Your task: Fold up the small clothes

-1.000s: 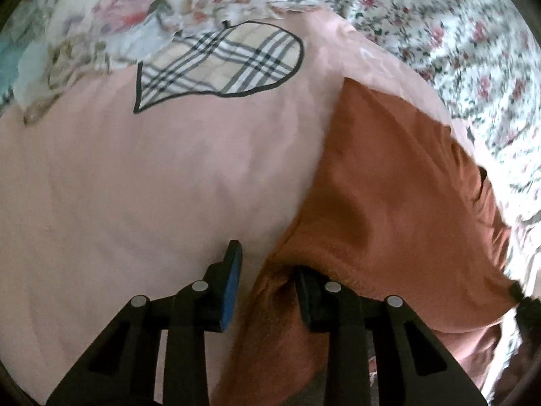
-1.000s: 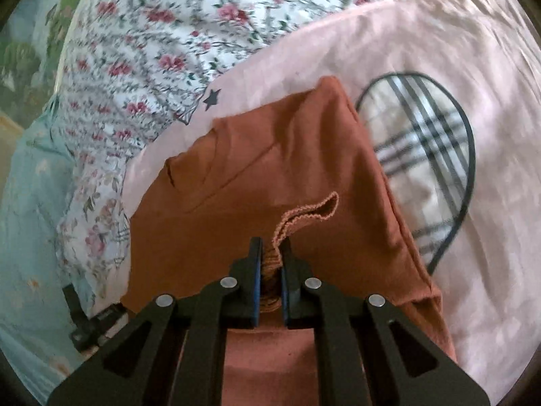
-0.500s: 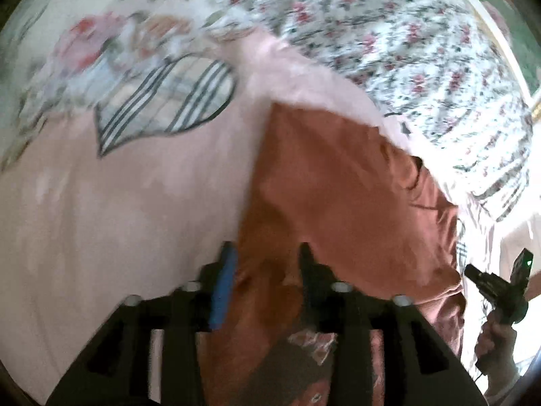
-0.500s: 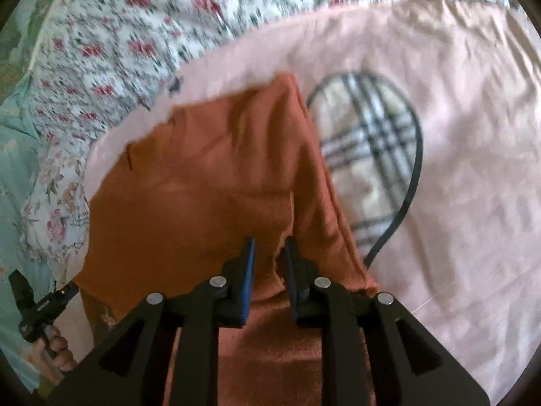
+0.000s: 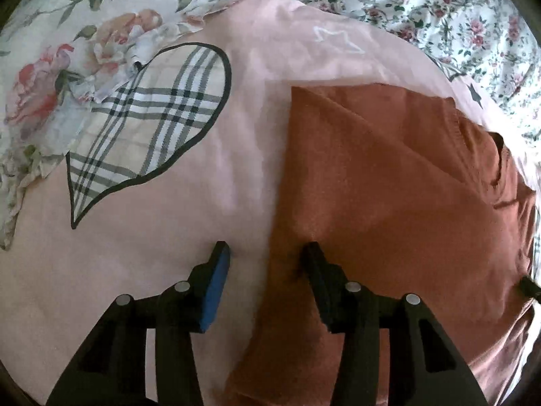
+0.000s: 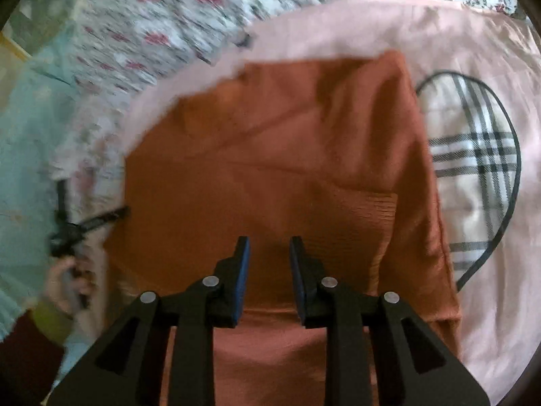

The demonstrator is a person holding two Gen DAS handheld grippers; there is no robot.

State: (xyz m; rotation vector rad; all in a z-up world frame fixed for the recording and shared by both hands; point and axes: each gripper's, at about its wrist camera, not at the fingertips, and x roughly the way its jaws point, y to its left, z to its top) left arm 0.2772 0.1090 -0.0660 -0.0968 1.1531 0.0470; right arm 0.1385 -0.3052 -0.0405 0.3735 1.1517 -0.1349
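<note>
A rust-orange small garment [image 5: 389,203] lies folded on a pink sheet [image 5: 135,253]; it fills the middle of the right wrist view [image 6: 287,169]. My left gripper [image 5: 265,248] straddles the garment's left edge, one finger over the sheet and the other on the cloth. Its jaws are closing but the pads stand apart from the fabric. My right gripper [image 6: 268,242] hovers over the garment's near part, jaws opening, with only flat cloth below the gap. At the left of the right wrist view, a hand holds the left gripper [image 6: 67,230], blurred.
The pink sheet carries a plaid heart patch [image 5: 152,118], also right of the garment [image 6: 473,176]. Floral bedding [image 5: 456,17] lies beyond the sheet, and a large-flowered cloth [image 5: 50,67] at the far left. Pale blue fabric [image 6: 23,152] lies at the left.
The right gripper has let go of the pinched orange hem and spread its jaws; the cloth now lies flat. The left gripper has opened wider and shifted along the garment's edge.
</note>
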